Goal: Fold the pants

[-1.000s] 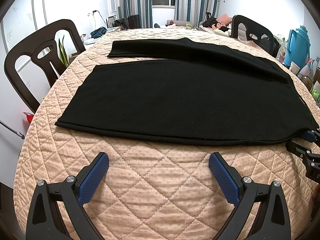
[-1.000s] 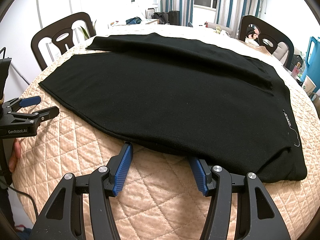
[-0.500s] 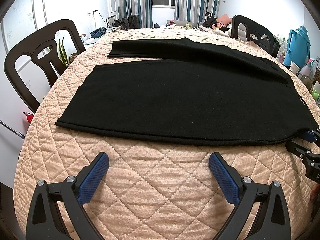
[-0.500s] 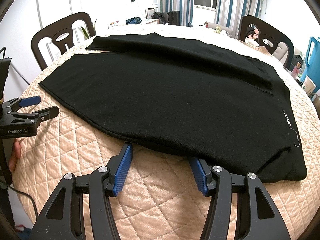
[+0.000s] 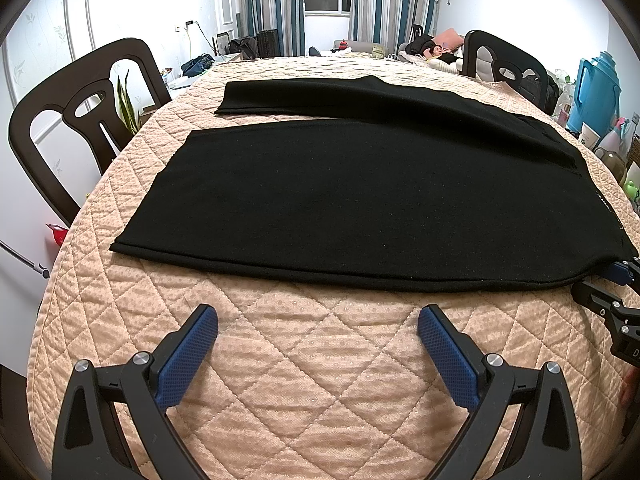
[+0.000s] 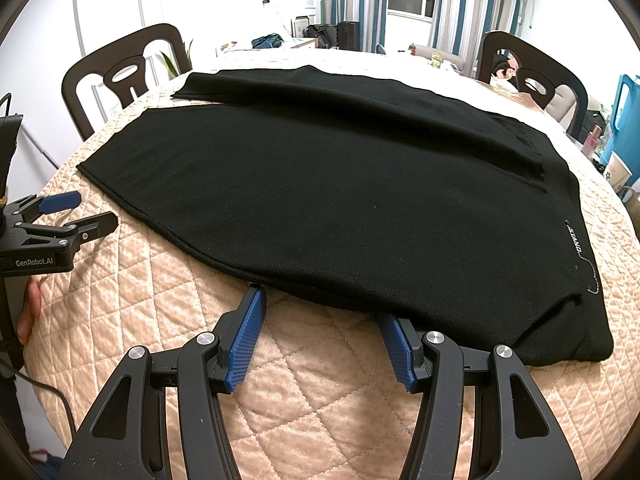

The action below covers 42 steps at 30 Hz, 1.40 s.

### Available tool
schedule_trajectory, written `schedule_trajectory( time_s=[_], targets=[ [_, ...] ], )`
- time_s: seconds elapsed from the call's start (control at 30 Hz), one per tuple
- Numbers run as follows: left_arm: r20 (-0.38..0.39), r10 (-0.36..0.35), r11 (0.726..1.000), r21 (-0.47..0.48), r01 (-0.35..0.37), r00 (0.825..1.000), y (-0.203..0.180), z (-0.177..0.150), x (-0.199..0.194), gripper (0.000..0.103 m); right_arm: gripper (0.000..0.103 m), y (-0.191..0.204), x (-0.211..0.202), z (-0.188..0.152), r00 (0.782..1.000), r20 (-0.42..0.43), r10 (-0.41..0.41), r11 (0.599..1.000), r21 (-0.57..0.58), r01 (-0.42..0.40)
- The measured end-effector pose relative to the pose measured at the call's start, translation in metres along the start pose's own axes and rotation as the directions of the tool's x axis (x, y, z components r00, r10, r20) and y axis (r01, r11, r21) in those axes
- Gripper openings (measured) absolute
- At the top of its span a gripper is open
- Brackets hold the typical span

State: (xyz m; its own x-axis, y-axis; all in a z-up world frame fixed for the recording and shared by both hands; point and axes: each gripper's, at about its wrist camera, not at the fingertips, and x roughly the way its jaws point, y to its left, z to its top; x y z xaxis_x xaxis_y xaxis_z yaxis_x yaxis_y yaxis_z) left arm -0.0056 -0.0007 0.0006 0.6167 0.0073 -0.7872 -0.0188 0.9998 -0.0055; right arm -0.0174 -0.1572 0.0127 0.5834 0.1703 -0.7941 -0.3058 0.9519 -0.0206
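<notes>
Black pants [image 5: 360,200] lie flat on the round table's quilted beige cover [image 5: 320,360], legs to the left, waist to the right; they also show in the right wrist view [image 6: 340,200]. My left gripper [image 5: 318,320] is open and empty, a little short of the near leg's edge. My right gripper [image 6: 320,312] is open at the pants' near edge by the waist; the cloth edge lies over its right fingertip [image 6: 390,326]. Each gripper also shows at the edge of the other's view: the right [image 5: 608,288], the left [image 6: 76,212].
Dark chairs stand at the left [image 5: 80,128] and far right [image 5: 504,60] of the table. A blue jug [image 5: 596,92] and cups stand beyond the right rim. The table edge curves away close below both grippers.
</notes>
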Motion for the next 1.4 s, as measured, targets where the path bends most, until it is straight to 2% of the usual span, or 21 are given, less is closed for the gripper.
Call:
schedule_trajectory(
  time_s=[1.4],
  targets=[
    [0.000,-0.001,1.000,0.000,0.001,1.000,-0.0002,-0.0007,-0.0006,0.102,0.057,-0.0035,0.0005,0.0004,1.000,0.002,0.017,1.000,0.011,-0.017]
  ],
)
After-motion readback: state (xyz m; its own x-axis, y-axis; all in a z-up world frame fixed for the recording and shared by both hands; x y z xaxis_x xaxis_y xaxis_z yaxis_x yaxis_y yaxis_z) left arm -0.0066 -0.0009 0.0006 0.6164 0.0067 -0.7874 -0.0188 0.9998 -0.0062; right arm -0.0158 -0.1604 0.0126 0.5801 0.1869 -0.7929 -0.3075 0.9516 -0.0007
